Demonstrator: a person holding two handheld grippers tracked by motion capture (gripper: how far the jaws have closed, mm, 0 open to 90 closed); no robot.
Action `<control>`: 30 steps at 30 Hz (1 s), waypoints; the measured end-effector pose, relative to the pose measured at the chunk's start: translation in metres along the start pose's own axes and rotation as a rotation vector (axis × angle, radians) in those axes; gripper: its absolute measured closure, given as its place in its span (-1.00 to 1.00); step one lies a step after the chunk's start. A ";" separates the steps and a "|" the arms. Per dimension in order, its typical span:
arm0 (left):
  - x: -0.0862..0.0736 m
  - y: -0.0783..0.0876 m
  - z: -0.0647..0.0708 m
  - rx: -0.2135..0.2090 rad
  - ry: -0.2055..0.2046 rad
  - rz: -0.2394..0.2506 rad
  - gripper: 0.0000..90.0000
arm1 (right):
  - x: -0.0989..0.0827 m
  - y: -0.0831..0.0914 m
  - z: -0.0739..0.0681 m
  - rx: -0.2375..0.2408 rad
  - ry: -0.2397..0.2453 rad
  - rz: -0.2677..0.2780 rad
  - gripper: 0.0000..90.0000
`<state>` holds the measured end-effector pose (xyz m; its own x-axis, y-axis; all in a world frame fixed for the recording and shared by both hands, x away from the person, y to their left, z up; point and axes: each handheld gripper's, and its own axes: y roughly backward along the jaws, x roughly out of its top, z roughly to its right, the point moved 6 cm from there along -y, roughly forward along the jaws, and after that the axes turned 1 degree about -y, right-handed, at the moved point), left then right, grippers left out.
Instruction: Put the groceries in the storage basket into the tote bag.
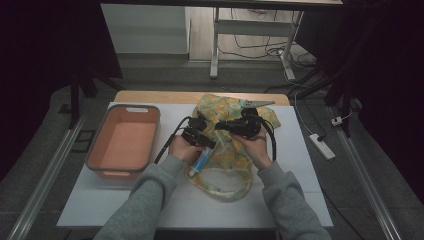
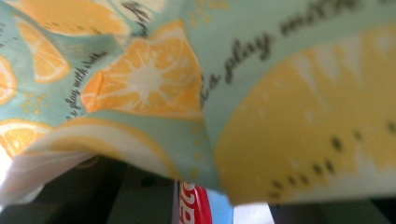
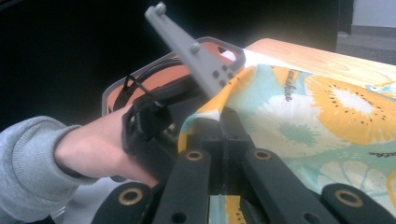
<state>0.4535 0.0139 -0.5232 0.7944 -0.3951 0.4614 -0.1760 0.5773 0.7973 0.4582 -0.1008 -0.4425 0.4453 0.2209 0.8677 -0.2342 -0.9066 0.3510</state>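
A cloth bag [image 1: 227, 150] printed with yellow and orange fruit slices lies on the white tabletop [image 1: 300, 165]. My right gripper [image 1: 235, 127] is shut on a fold of its fabric [image 3: 280, 121], which bunches up at the closed jaws [image 3: 224, 133]. My left gripper [image 1: 202, 137] holds a red, white and blue toothpaste tube [image 1: 199, 162] at the bag's left edge. In the left gripper view the tube [image 2: 194, 210] shows low down under the draped cloth [image 2: 261, 116]. Its jaws are hidden. The left gripper [image 3: 154, 116] with its grey plate sits just beyond the pinched fold.
An orange basket [image 1: 122, 107] with a grey rim stands on the left side of the table, and its rim [image 3: 224, 46] shows behind the left hand. A wooden strip [image 1: 150, 96] borders the far edge. A power strip [image 1: 321, 146] lies on the floor at right.
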 end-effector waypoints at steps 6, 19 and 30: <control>0.005 -0.015 0.001 -0.016 0.029 0.012 0.64 | -0.001 0.001 0.004 -0.011 -0.003 -0.001 0.99; 0.002 -0.028 0.002 -0.017 -0.016 0.036 0.36 | -0.006 0.008 0.019 -0.043 -0.028 0.004 0.99; -0.014 -0.007 0.008 -0.019 -0.088 0.058 0.04 | -0.009 0.011 0.025 -0.062 -0.031 -0.001 0.99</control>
<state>0.4390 0.0093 -0.5319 0.7289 -0.4213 0.5396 -0.2085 0.6142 0.7611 0.4727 -0.1220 -0.4553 0.4715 0.2099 0.8565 -0.2861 -0.8823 0.3737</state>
